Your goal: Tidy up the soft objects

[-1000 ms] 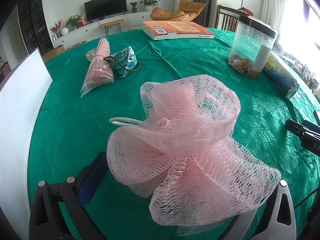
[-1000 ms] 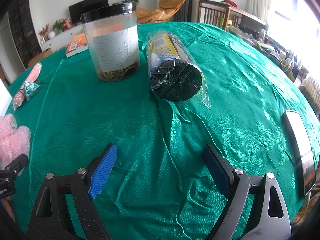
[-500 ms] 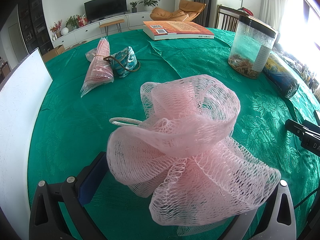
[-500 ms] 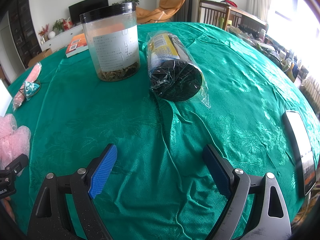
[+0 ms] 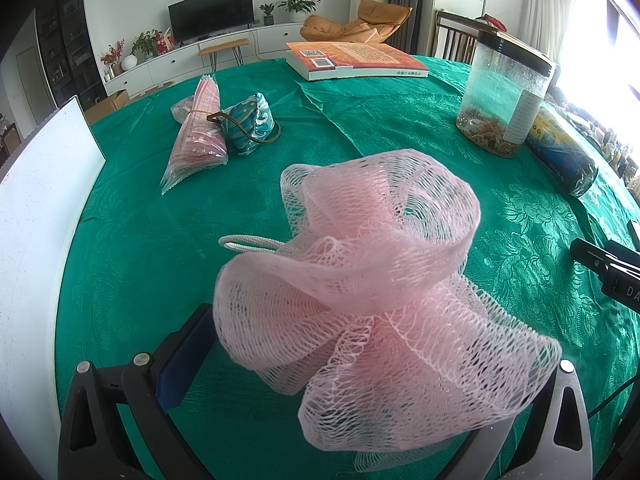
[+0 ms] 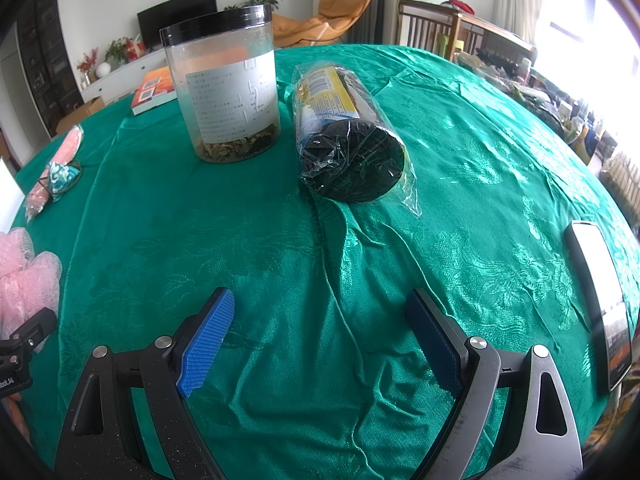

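1. The left gripper [image 5: 320, 364] has its jaws spread wide with the pink mesh bath pouf [image 5: 360, 280] sitting between them. Only the blue left pad [image 5: 186, 360] shows; the right pad is hidden behind the netting, so I cannot tell whether the fingers press the pouf or merely flank it.
2. The pouf rests on the green tablecloth [image 5: 132, 256], and its white cord loop [image 5: 248, 243] trails out toward 9 o'clock.
3. From the pouf, at about 11 o'clock, a flat pink packet [image 5: 200, 128] lies touching a teal patterned pouch [image 5: 250, 122] with a brown strap.
4. At 12 o'clock, far across the table, lies an orange book [image 5: 356, 60].
5. At 2 o'clock stands a clear jar [image 5: 504, 96] with a black lid and dried bits at its bottom; just beside it lies a plastic-wrapped black roll [image 5: 564, 152].
6. A white board [image 5: 36, 216] runs along the table's edge at 9 o'clock.
7. The right gripper [image 6: 320, 340] hovers over bare cloth, jaws wide apart and holding nothing.
8. In the right wrist view, the jar sits at 11 o'clock, the roll at 12 o'clock, and a phone [image 6: 600, 304] at 3 o'clock near the table's edge.
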A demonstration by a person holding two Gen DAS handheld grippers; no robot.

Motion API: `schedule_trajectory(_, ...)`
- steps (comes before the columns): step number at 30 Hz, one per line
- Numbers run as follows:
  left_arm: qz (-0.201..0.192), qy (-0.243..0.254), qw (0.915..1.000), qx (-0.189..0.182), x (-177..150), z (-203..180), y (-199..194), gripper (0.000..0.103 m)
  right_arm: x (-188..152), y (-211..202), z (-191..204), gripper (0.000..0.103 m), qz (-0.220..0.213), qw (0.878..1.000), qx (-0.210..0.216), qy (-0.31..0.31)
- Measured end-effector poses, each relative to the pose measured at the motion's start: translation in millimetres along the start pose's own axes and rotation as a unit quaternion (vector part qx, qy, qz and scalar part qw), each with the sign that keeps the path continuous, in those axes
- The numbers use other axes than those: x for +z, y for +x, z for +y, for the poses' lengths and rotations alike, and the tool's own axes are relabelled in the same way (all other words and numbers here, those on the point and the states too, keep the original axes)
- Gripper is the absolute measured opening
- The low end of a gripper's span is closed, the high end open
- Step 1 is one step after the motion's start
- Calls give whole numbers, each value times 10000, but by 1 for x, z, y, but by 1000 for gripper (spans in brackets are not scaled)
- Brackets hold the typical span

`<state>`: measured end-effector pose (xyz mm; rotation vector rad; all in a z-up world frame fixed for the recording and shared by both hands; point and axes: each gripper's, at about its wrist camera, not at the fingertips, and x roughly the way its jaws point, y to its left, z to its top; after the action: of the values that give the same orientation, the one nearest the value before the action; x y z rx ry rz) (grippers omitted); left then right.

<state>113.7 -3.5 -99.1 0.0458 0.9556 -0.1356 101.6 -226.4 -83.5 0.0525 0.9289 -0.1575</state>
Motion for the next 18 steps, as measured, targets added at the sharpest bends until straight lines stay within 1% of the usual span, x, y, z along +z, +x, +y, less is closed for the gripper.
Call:
schedule_trajectory(12, 10, 29, 10000, -36, 0, 0, -1, 103, 0, 0, 0, 90, -1, 10000, -1, 0)
schedule_trajectory(15, 134, 153, 9997, -162, -1, 2, -3, 103, 0, 0, 0, 90, -1, 10000, -1, 0)
schedule_trajectory(18, 157, 6, 9991, -382, -6, 8, -10, 103, 0, 0, 0, 90, -1, 10000, -1, 0)
